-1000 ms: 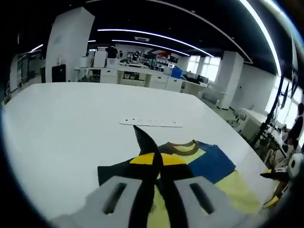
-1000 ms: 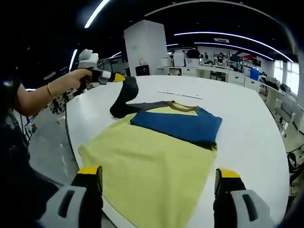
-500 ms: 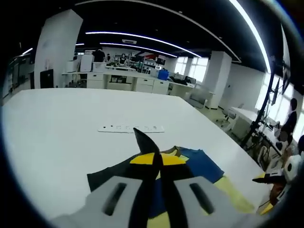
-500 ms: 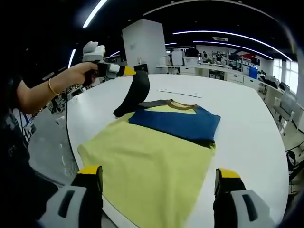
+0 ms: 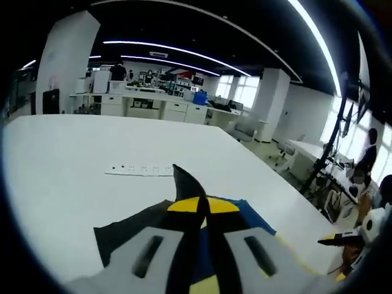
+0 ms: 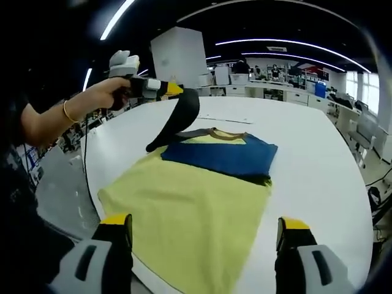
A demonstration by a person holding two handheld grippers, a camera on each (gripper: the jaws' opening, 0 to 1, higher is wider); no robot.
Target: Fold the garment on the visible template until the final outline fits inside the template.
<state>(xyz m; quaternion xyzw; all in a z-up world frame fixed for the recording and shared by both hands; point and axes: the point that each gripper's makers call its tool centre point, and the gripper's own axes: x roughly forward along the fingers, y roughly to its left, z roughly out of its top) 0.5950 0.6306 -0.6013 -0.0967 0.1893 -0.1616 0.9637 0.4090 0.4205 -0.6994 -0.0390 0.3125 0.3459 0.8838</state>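
The garment (image 6: 184, 205) lies flat on the white table, with a yellow body, a blue folded part (image 6: 220, 156) and a tan collar (image 6: 214, 131). Its dark sleeve (image 6: 184, 116) is lifted off the table, pinched in my left gripper (image 6: 173, 90), which a hand holds above the garment's far left corner. In the left gripper view the left gripper (image 5: 197, 205) is shut on the dark sleeve (image 5: 181, 182), whose tip sticks up past the jaws. My right gripper (image 6: 202, 229) stands open over the yellow near hem, holding nothing. It also shows as the right gripper (image 5: 335, 239).
The round white table (image 6: 318, 184) has its edge close on the near and left sides. A thin white strip with dark marks (image 5: 139, 169) lies beyond the collar. A person's arm (image 6: 61, 119) reaches in from the left. Desks and shelves fill the background.
My left gripper has raised the dark sleeve higher and carried it toward the blue part. The right gripper has stayed open in place.
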